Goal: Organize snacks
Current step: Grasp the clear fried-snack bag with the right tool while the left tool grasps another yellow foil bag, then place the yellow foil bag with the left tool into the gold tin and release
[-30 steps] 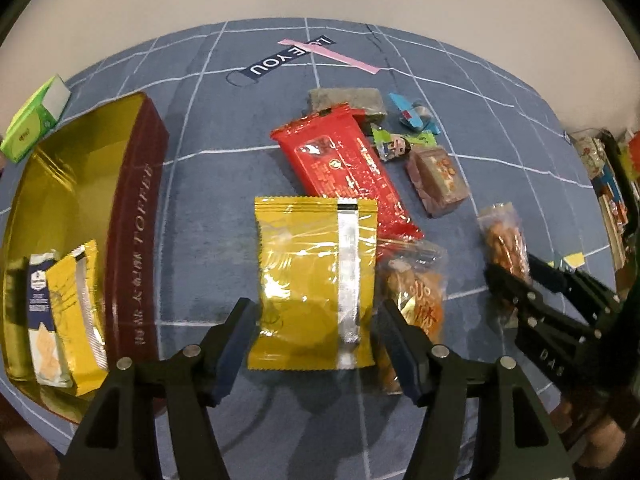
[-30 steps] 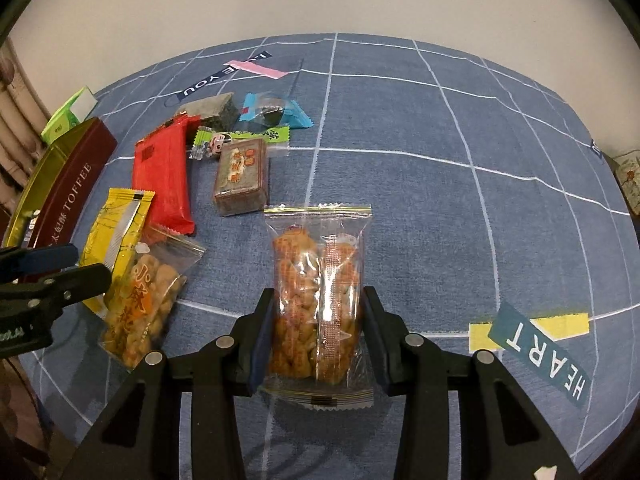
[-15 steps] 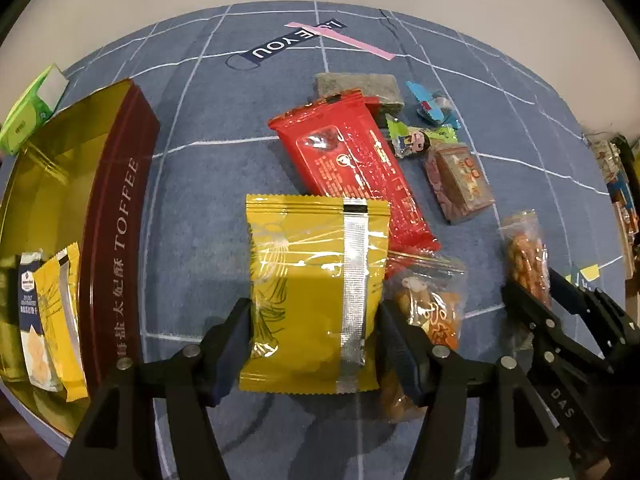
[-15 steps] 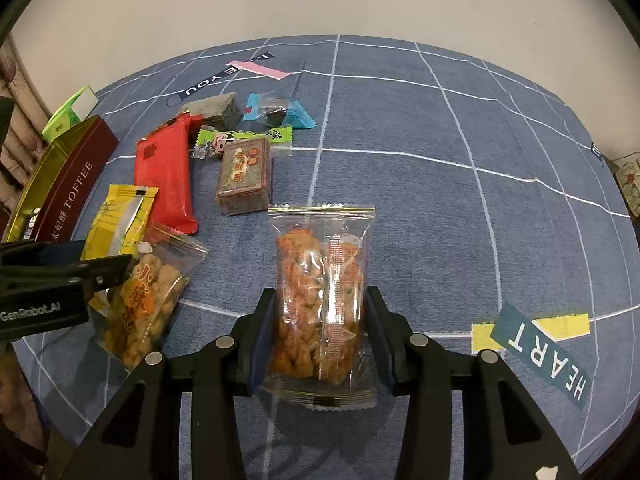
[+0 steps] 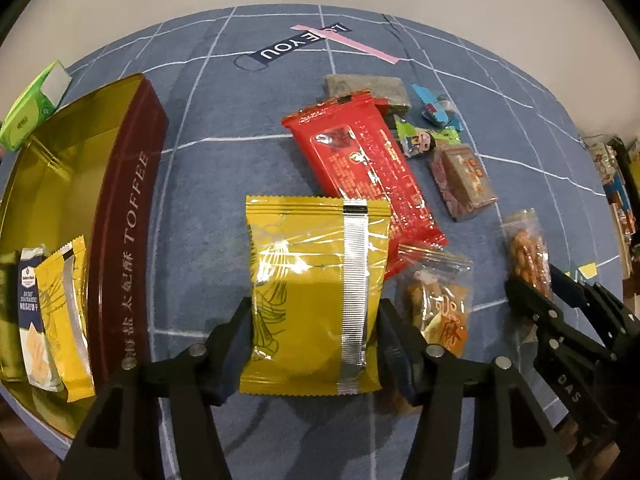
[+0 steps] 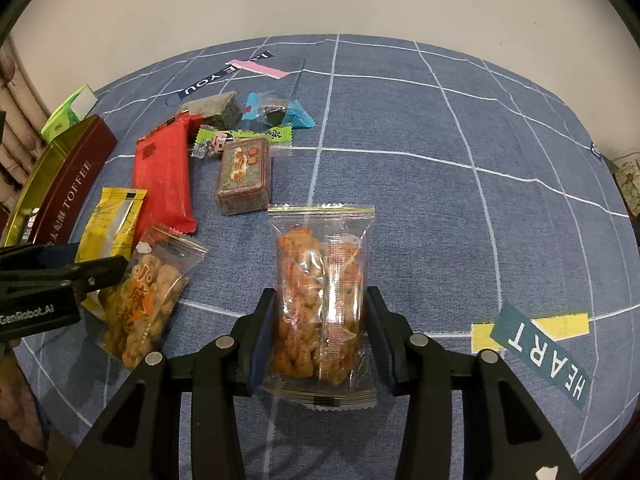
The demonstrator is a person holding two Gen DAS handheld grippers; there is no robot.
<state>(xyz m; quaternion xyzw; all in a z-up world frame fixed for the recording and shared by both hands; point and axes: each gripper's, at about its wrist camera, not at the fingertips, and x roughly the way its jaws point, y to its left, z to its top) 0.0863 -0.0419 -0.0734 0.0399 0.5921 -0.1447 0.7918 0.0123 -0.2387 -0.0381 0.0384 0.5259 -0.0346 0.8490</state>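
Blue gridded surface (image 6: pixel 440 200): left gripper (image 5: pixel 314 332) clamps the yellow packet (image 5: pixel 312 280), right gripper (image 6: pixel 320 332) clamps the clear snack bag (image 6: pixel 320 296), both presumably bound for the toffee tin (image 5: pixel 120 220).

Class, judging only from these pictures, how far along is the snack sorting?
Done: two packets already lie in the toffee tin. In hand: the left gripper grips a yellow packet, the right gripper a clear bag of orange snacks. Left on the cloth: a red packet, a brown block, small candies and another clear bag.
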